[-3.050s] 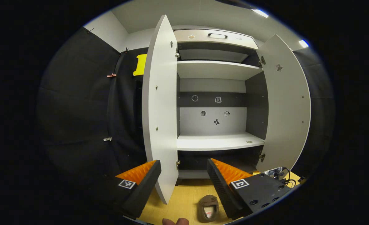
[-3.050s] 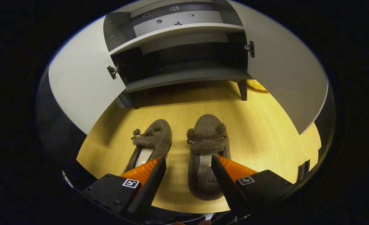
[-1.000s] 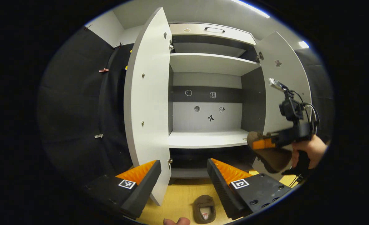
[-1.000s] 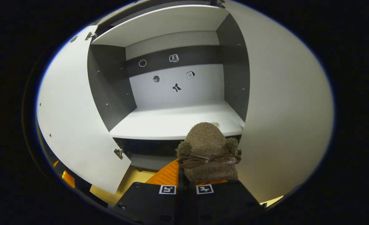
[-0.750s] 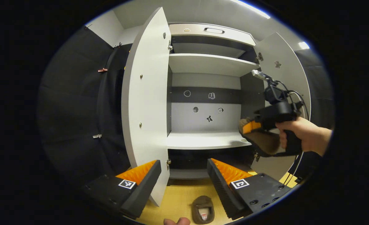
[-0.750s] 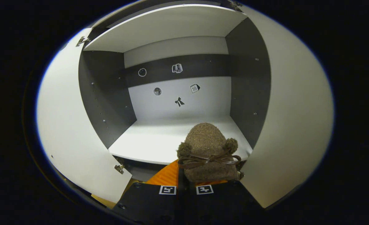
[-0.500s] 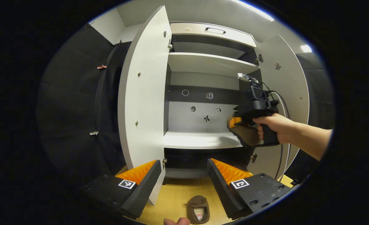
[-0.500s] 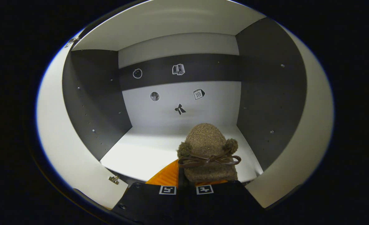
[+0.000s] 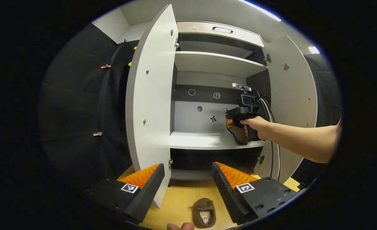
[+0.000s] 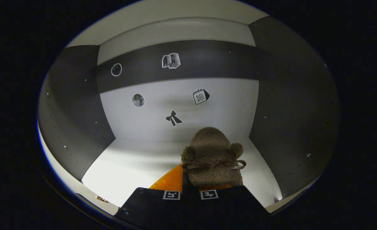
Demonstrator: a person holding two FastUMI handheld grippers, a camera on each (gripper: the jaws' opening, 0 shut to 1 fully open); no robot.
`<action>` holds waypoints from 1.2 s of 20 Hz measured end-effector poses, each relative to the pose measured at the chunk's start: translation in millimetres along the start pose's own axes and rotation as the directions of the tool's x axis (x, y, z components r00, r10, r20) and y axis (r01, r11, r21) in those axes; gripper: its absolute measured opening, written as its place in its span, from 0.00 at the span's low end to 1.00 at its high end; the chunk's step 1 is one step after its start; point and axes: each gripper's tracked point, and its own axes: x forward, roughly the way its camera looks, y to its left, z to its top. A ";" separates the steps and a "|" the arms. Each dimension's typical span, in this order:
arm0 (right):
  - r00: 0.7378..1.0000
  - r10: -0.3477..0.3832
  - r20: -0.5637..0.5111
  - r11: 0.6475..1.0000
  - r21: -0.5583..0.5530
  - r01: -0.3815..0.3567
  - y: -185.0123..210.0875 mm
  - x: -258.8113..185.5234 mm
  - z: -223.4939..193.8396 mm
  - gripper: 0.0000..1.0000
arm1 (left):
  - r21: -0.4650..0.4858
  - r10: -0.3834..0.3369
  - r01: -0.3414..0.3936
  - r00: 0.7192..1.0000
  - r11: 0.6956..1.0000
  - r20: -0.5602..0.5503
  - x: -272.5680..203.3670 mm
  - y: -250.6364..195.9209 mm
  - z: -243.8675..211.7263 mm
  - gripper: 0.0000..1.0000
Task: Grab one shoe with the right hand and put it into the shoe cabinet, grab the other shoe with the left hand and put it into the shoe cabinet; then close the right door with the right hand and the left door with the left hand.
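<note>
Right gripper view: a brown slipper (image 10: 212, 156) is pinched between the fingers of the right gripper (image 10: 191, 187) and is held just above the middle shelf (image 10: 137, 166) of the shoe cabinet (image 9: 220, 64), toward the shelf's right edge. In the left gripper view, the left gripper (image 9: 188, 179) is seen with its fingers spread and nothing between them, while the other slipper (image 9: 203, 212) lies on the wooden floor (image 9: 178, 204) before the cabinet, whose left door (image 9: 150, 102) and right door (image 9: 292, 95) stand open.
</note>
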 end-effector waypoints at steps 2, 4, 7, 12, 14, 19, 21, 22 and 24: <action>1.000 -0.014 -0.015 1.000 0.004 0.014 -2.2 10.0 -4.7 0.08 | -0.001 0.004 -0.004 1.000 1.000 -0.011 0.4 1.8 -3.1 0.95; 0.999 -0.037 -0.007 0.999 0.003 0.037 -6.2 17.4 -4.3 0.08 | 0.001 0.004 -0.004 1.000 1.000 -0.016 1.0 3.1 -5.7 0.95; 0.998 -0.049 -0.028 0.998 0.028 0.050 -9.6 22.8 -9.0 0.11 | 0.002 0.003 -0.003 1.000 1.000 -0.020 1.8 2.3 -7.8 0.95; 0.999 0.000 -0.050 1.000 0.015 0.001 3.4 6.0 -13.0 0.38 | 0.019 -0.008 0.009 1.000 1.000 -0.015 4.1 -2.2 -9.4 0.95; 0.999 0.023 -0.050 1.000 0.008 -0.023 12.5 -5.7 -15.3 0.65 | 0.012 -0.014 0.015 1.000 1.000 -0.020 5.0 -4.8 -12.6 0.95; 0.998 0.054 0.023 0.998 0.029 -0.054 23.0 -49.5 -6.8 1.00 | 0.004 -0.035 0.035 0.999 0.999 -0.023 0.7 -9.3 -22.5 0.95; 0.994 0.064 0.083 0.997 0.043 -0.068 26.9 -72.9 4.7 1.00 | 0.018 -0.045 0.045 0.999 0.999 -0.023 -0.9 -10.8 -27.0 0.95; 0.990 0.072 0.124 0.996 0.044 -0.078 30.1 -89.7 12.0 0.99 | 0.021 -0.056 0.056 0.998 0.998 -0.021 -1.9 -12.6 -29.0 0.95; 0.975 0.084 0.206 0.995 0.026 -0.091 34.5 -123.3 26.5 0.99 | 0.020 -0.077 0.077 0.997 0.997 -0.025 -3.1 -16.7 -36.9 0.95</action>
